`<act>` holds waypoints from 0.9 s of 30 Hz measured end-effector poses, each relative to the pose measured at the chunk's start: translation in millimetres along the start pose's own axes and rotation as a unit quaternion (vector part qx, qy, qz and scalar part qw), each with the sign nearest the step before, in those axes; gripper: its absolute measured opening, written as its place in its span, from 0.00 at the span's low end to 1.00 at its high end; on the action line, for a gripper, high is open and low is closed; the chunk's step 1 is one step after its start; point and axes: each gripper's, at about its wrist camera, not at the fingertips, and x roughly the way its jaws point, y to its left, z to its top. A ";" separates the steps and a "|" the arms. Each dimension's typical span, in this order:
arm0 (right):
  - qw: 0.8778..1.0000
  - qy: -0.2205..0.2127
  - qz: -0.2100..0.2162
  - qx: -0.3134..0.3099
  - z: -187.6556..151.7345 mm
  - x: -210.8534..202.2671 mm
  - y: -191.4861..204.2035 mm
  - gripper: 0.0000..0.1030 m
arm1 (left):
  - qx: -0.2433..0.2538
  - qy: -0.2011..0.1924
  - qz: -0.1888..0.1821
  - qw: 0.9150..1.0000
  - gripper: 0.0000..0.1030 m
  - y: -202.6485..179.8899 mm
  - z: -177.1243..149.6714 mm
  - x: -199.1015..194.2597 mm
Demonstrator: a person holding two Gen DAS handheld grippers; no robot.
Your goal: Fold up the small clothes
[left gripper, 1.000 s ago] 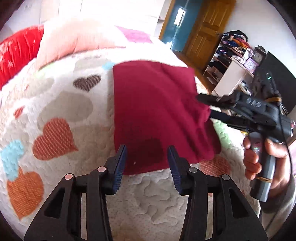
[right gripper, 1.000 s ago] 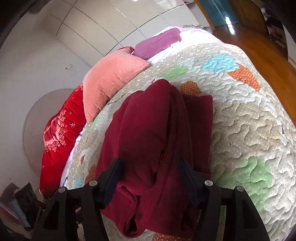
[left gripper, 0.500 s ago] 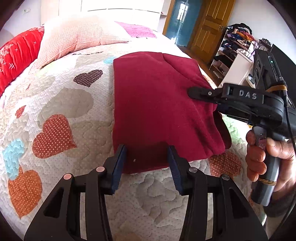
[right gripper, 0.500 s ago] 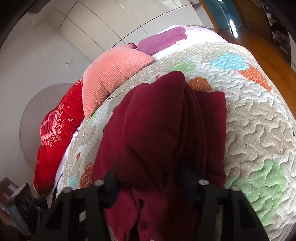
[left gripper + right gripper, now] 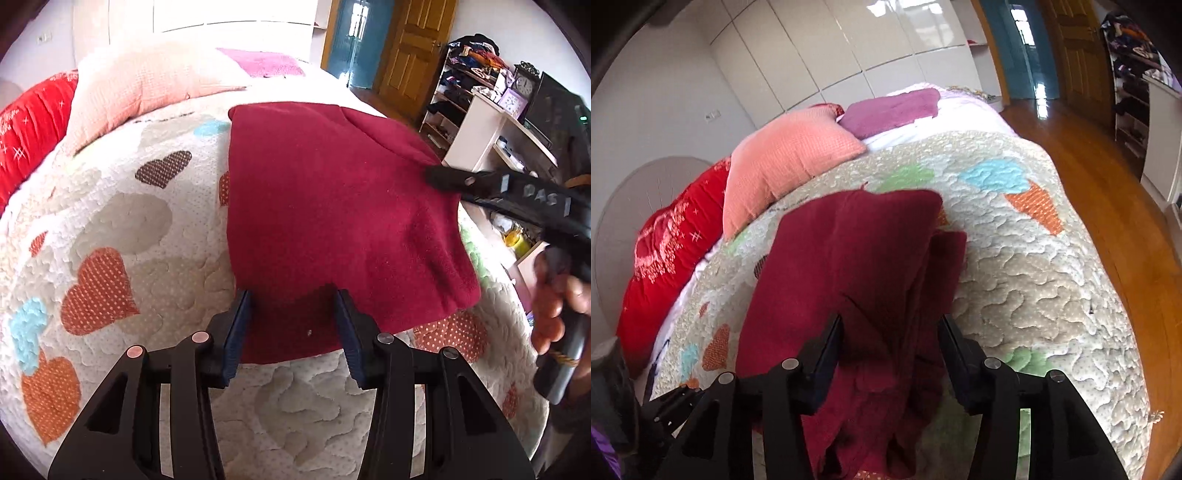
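A dark red fleece garment lies folded on the heart-patterned quilt; it also shows in the right wrist view. My left gripper is open, its blue pads on either side of the garment's near hem, low over the quilt. My right gripper is open over the garment's bunched right side, with cloth between the jaws but not pinched. From the left wrist view the right gripper reaches in from the right and touches the garment's right edge.
A pink pillow, a red pillow and a purple one lie at the head of the bed. The bed's right edge drops to a wooden floor. Shelves and a white desk stand at the right.
The right gripper has lifted back off the garment's right side, its jaws now clear above the cloth. The left gripper has crept slightly forward to the near hem. The garment lies flatter.
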 end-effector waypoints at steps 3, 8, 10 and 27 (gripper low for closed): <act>0.999 -0.035 0.014 -0.035 9.4 -17.5 17.1 0.47 | -0.007 -0.016 0.001 1.000 0.43 2.6 10.9 -5.3; 0.998 -0.009 0.014 -0.068 23.3 20.5 32.1 0.34 | -0.010 -0.027 0.008 1.000 0.43 1.4 25.4 2.7; 0.998 0.018 -0.008 -0.068 26.1 51.9 24.1 0.33 | -0.007 -0.015 0.015 1.000 0.43 0.6 27.3 16.4; 0.988 0.035 -0.019 -0.146 -33.0 9.1 29.9 0.27 | -0.009 -0.015 0.027 0.999 0.59 -3.0 25.4 27.7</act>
